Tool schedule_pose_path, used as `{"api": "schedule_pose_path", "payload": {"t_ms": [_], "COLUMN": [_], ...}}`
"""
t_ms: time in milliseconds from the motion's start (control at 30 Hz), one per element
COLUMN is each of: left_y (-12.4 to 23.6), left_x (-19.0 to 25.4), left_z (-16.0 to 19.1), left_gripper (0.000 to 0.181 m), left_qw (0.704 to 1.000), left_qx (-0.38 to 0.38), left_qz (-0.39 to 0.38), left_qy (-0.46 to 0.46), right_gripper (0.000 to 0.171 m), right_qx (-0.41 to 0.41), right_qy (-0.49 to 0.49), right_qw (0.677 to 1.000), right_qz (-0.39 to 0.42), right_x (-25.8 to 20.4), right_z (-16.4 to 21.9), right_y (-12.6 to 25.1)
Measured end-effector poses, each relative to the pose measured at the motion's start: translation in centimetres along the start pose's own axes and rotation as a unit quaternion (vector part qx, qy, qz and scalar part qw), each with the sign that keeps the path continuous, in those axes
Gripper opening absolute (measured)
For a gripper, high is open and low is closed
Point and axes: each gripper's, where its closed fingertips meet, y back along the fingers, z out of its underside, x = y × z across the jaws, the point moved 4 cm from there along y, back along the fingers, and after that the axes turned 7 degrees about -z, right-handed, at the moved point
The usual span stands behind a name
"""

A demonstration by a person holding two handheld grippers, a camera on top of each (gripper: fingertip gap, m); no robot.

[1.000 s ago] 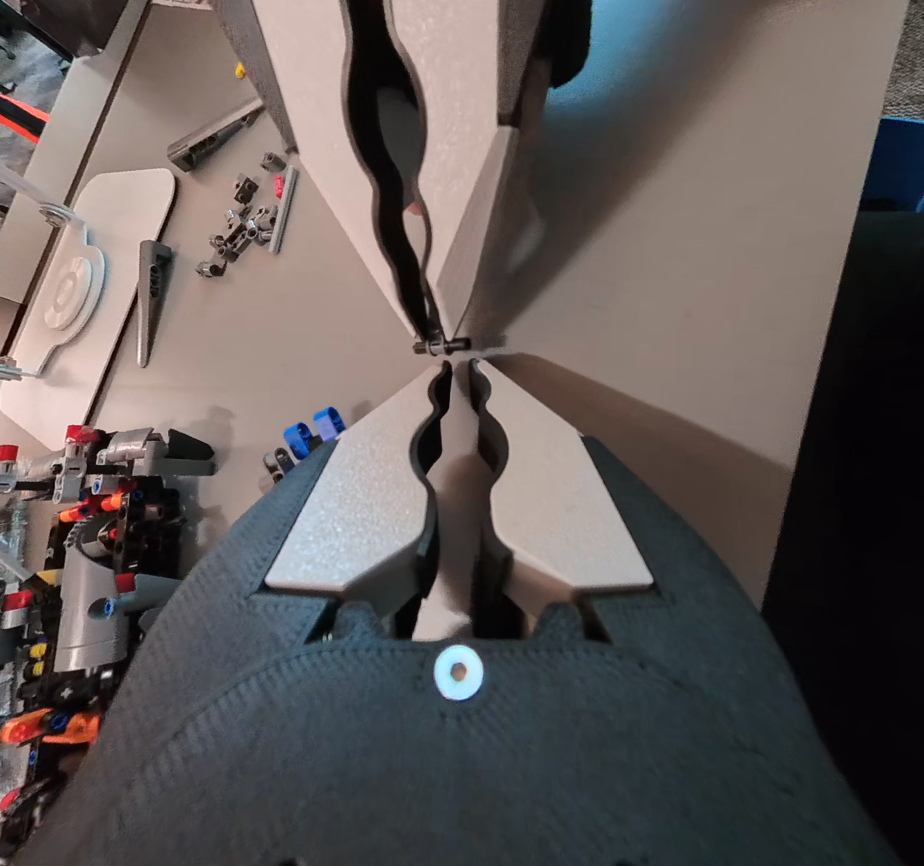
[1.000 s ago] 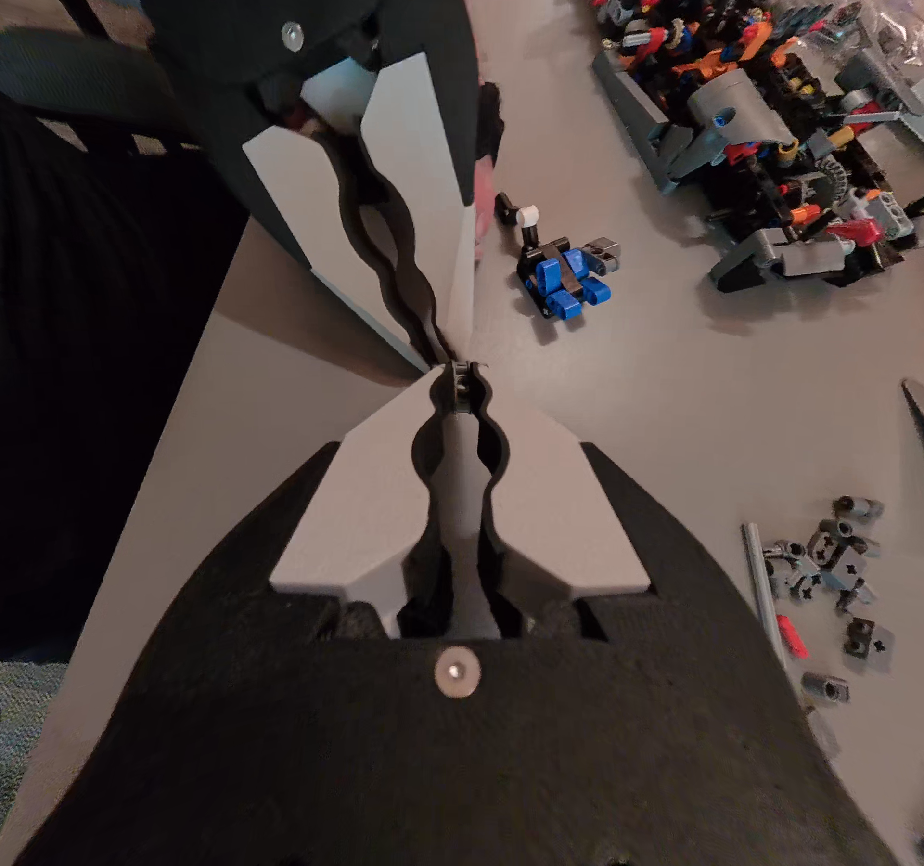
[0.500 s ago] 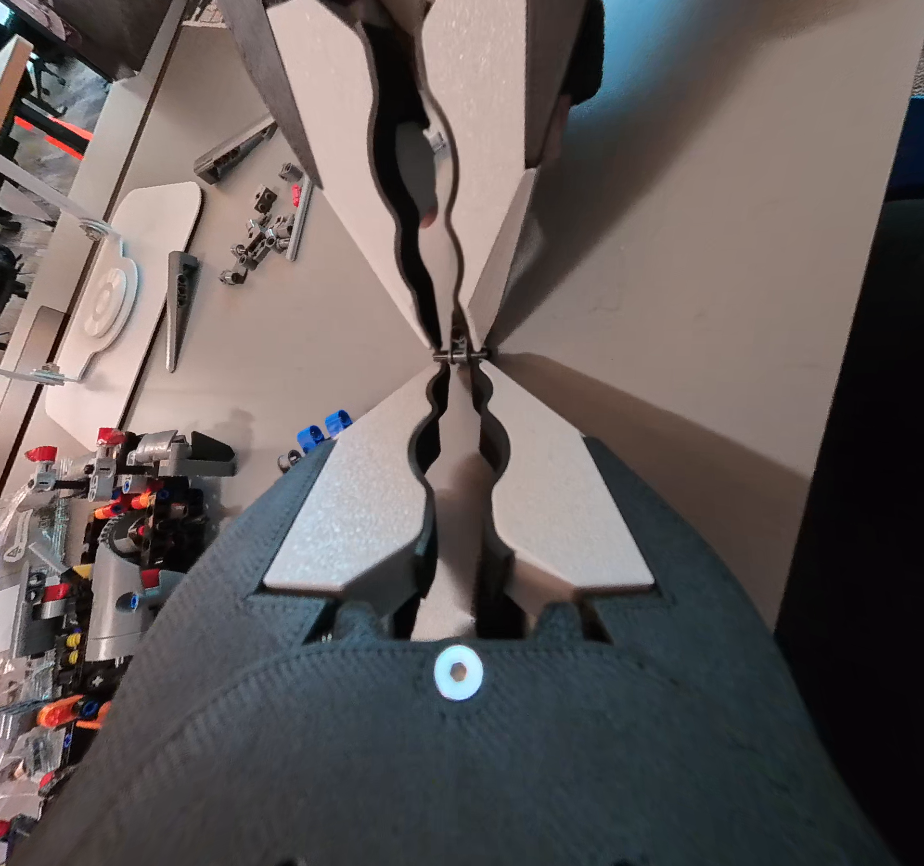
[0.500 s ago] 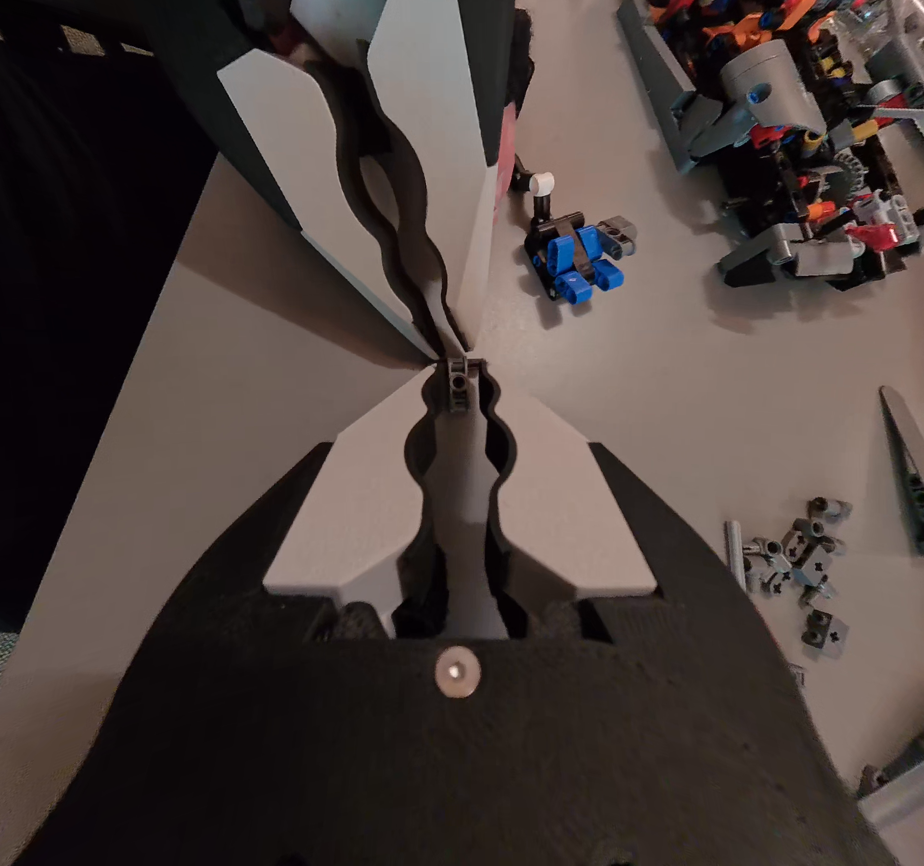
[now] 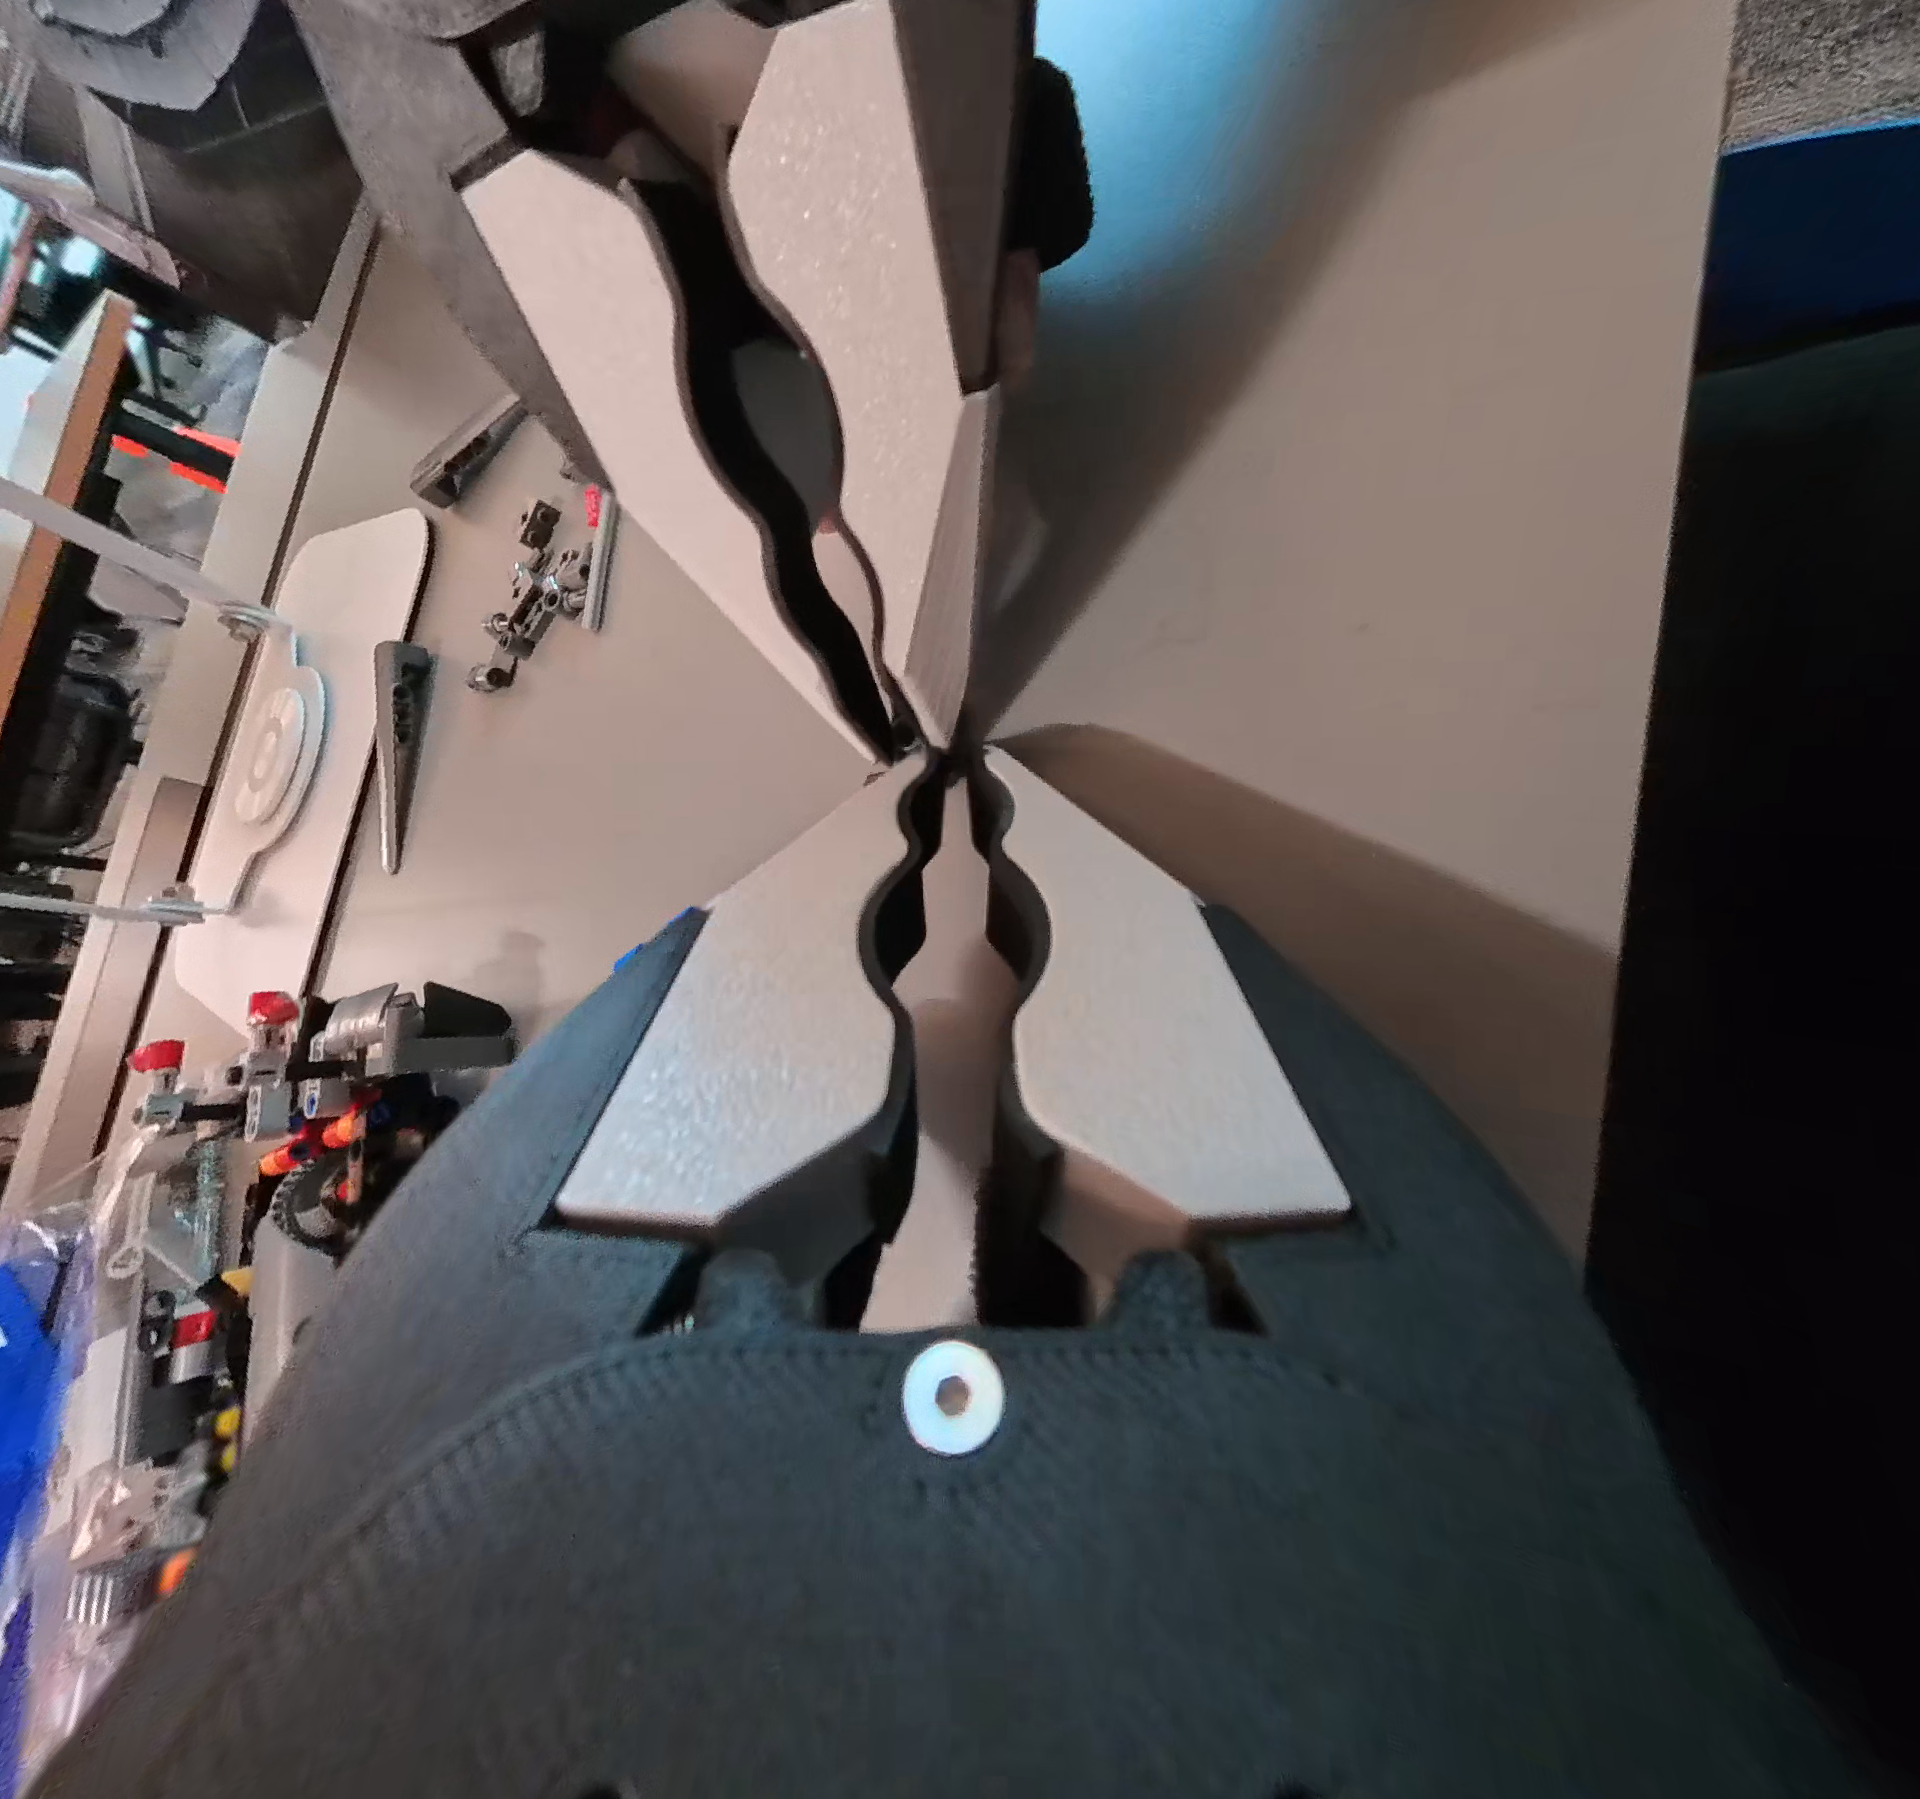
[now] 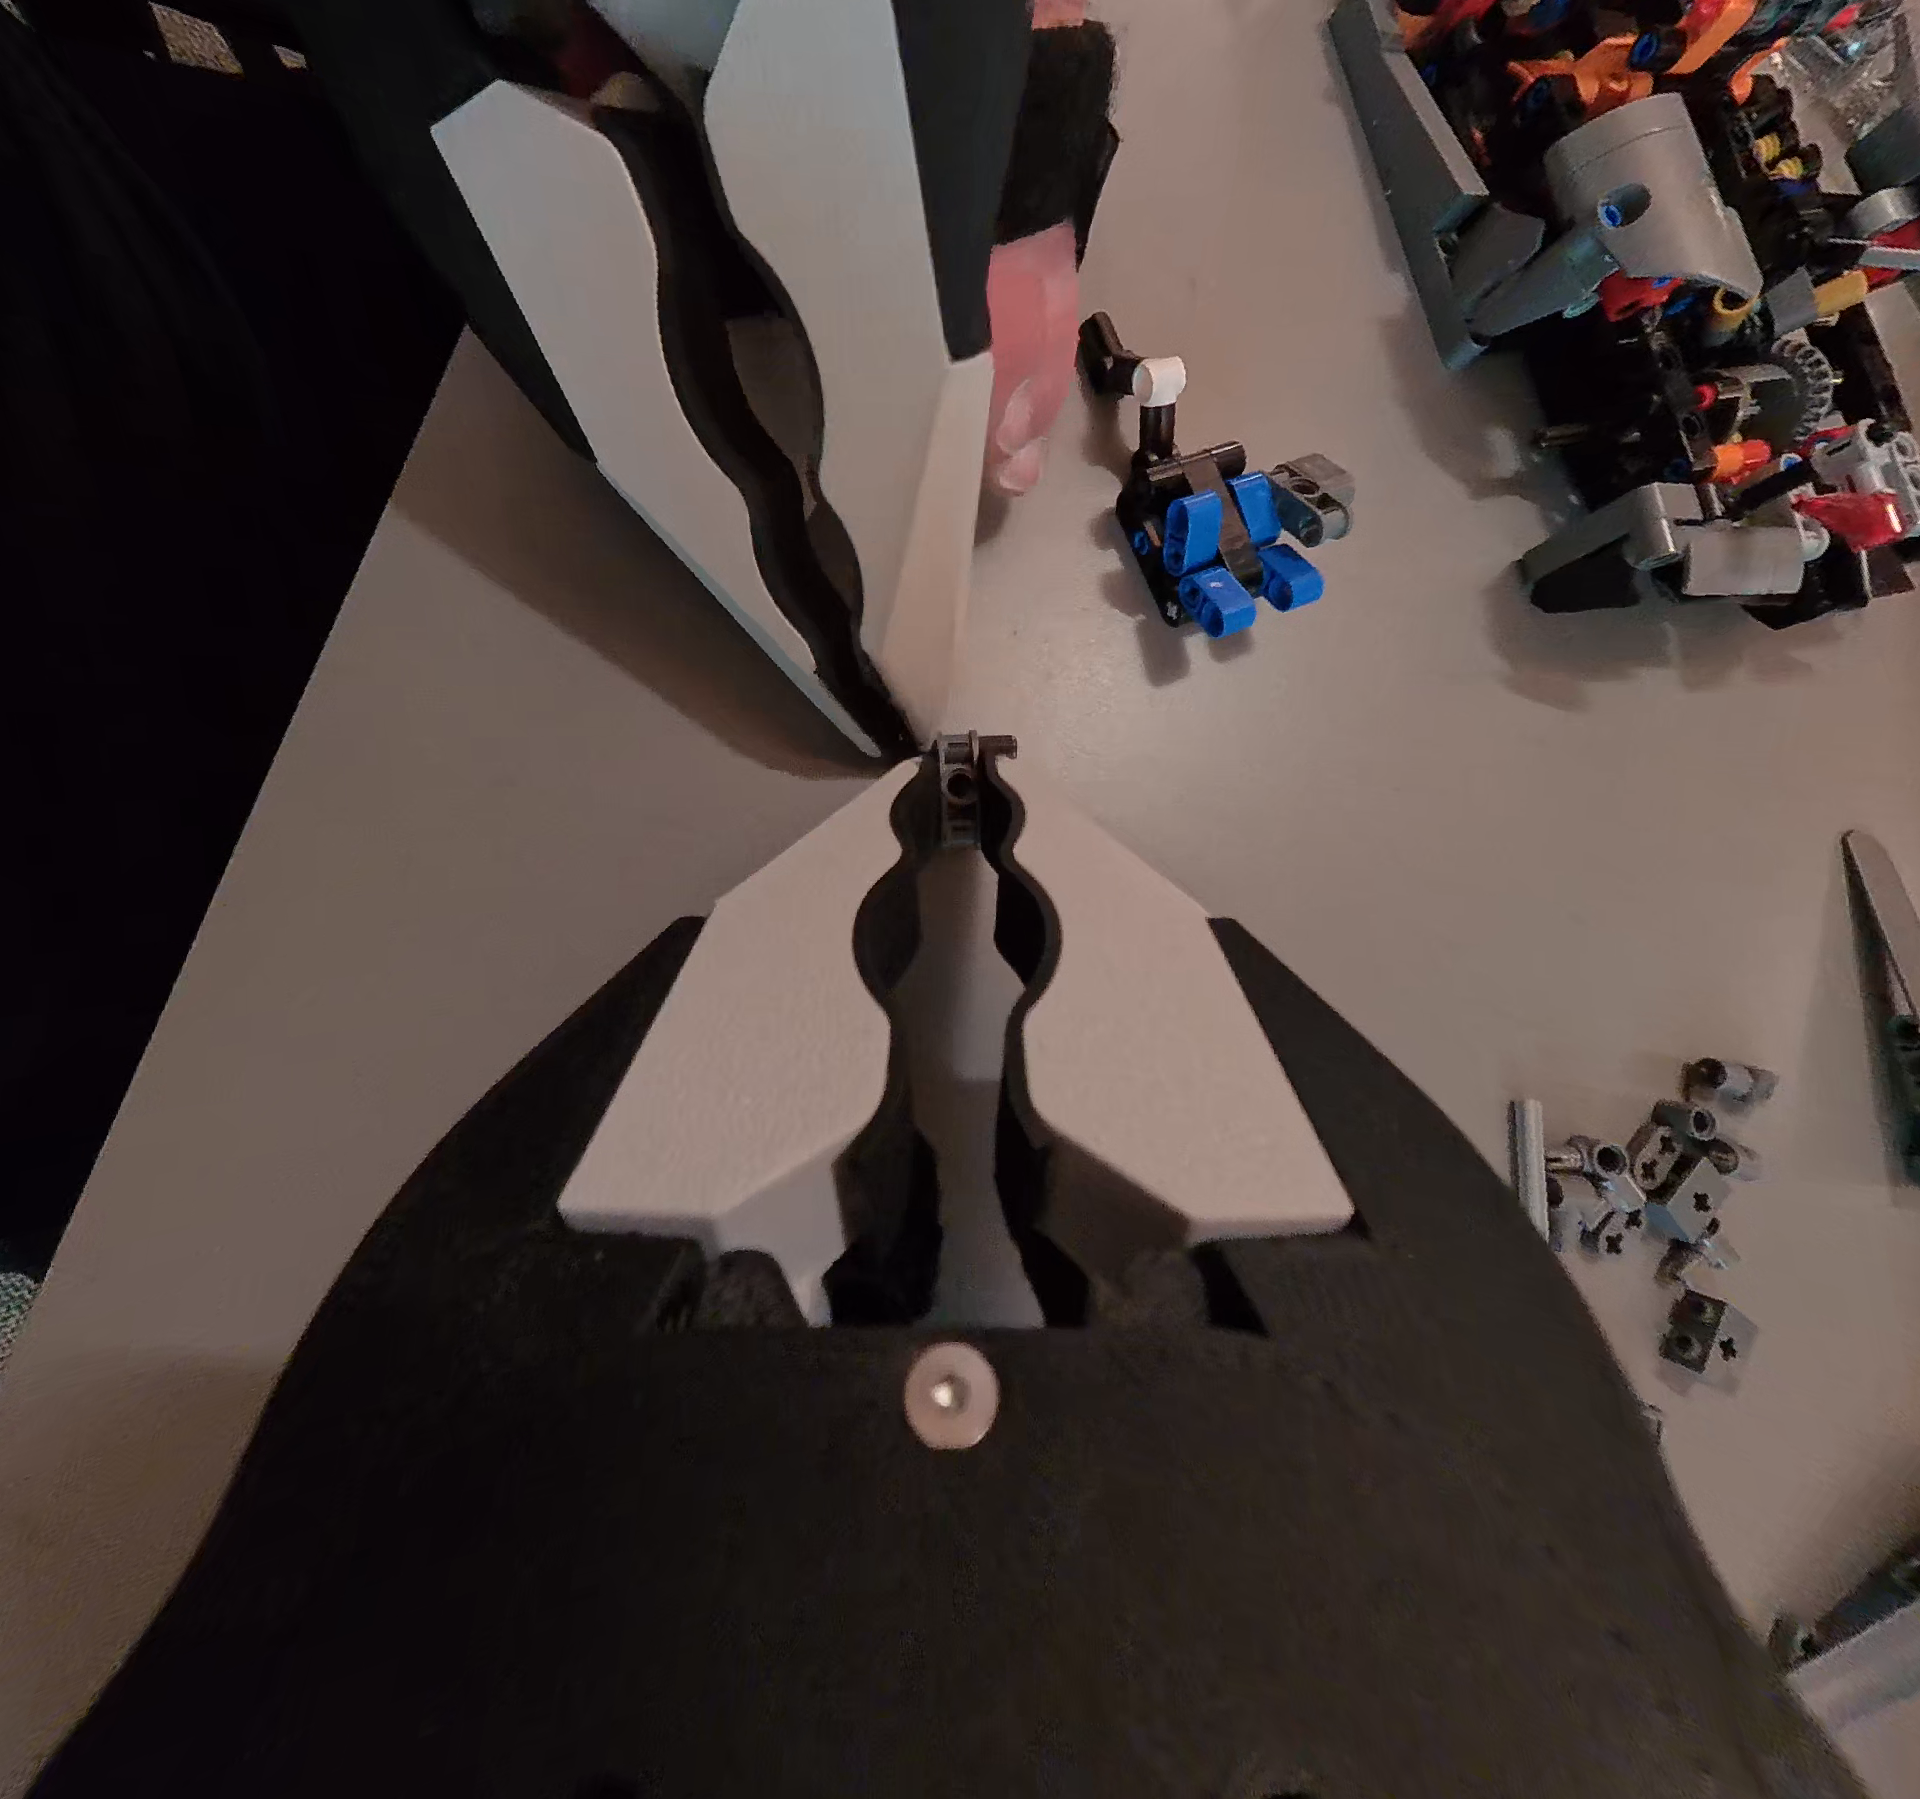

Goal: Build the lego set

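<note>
1. Right tongs (image 6: 961, 781) clamp a small dark grey connector piece (image 6: 958, 786) at the tips; a thin black pin end (image 6: 1000, 743) sticks out sideways from its top.
2. Left tongs (image 5: 951, 778): tips drawn almost together. Something dark sits at the tip junction, but I can't tell whether they grip it.
3. The two pairs of tongs meet tip to tip above the tabletop (image 6: 1351, 866), close to its near edge. In the right wrist view the left tongs' tips sit just beside the connector piece; contact can't be made out.
4. A fingertip (image 6: 1023, 419) shows beside the left tongs' body.
5. Tabletop: plain beige, with a dark drop-off past the near edge.
6. Just beyond the tongs lies a small sub-assembly (image 6: 1221, 534) with blue links on a black frame, a grey end and a white joint on a black arm.
7. Toward the right-hand edge lie a loose pile of grey connectors (image 6: 1652, 1188) with a grey axle beside it, and a dark tapered panel (image 6: 1886, 970).
8. Farther in is the big partly built model (image 6: 1683, 222), with black frame, grey curved panels, orange, red and blue pins, and a gear visible.
9. Left wrist view: a flat light board (image 5: 301, 731) lies further along the tabletop, with dark furniture behind.
</note>
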Motion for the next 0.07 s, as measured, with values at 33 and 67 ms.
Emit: {"api": "schedule_pose_path", "payload": {"t_ms": [33, 67], "left_y": [-0.03, -0.06], "left_x": [0.04, 0.05], "left_z": [-0.01, -0.01], "left_gripper": [0.002, 0.002], "left_qw": [1.0, 1.0], "left_qx": [0.0, -0.001], "left_qz": [-0.002, -0.003], "left_qy": [-0.005, -0.006], "right_gripper": [0.004, 0.004], "right_qx": [0.0, 0.0], "right_qy": [0.0, 0.0], "right_qw": [1.0, 1.0], "right_qz": [-0.001, -0.001], "right_x": [0.01, 0.03], "right_z": [0.01, 0.02], "right_y": [0.0, 0.01]}}
